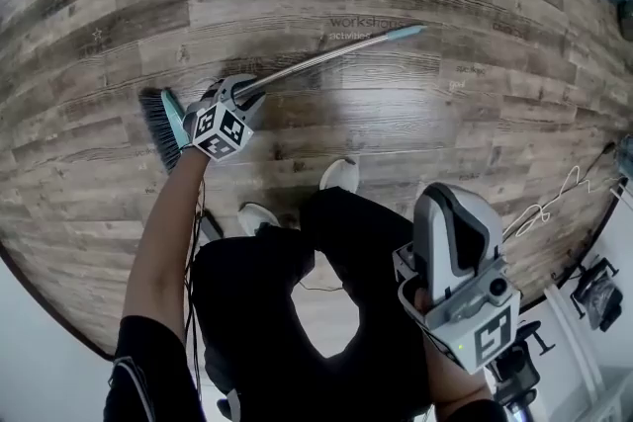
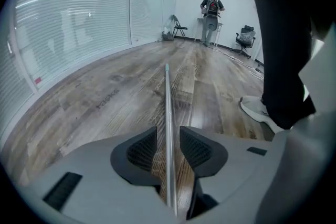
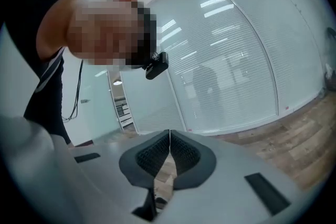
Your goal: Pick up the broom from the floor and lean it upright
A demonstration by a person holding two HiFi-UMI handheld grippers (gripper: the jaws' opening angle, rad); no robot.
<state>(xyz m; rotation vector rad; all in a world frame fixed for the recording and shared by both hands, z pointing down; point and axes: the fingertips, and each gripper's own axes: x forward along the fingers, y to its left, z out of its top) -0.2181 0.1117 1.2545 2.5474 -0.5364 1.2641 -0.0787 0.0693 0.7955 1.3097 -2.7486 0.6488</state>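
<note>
- Left claw (image 1: 245, 94) (image 2: 168, 136) was down at the floor, jaws wide, straddling the broom (image 1: 336, 57) (image 2: 168, 107) handle near the brush head without pressing on it.
- Broom lay flat on the wooden floor (image 1: 415, 133), bristles (image 1: 155, 122) toward the person's left.
- Right claw (image 1: 450, 205) (image 3: 169, 140) was closed tight, empty, well apart from the broom.

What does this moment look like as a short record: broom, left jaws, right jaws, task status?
broom: lying flat on the wood floor
left gripper: jaws apart, astride the metal handle, not pressing it
right gripper: jaws together, empty, away from the broom
status: broom not yet lifted
</note>
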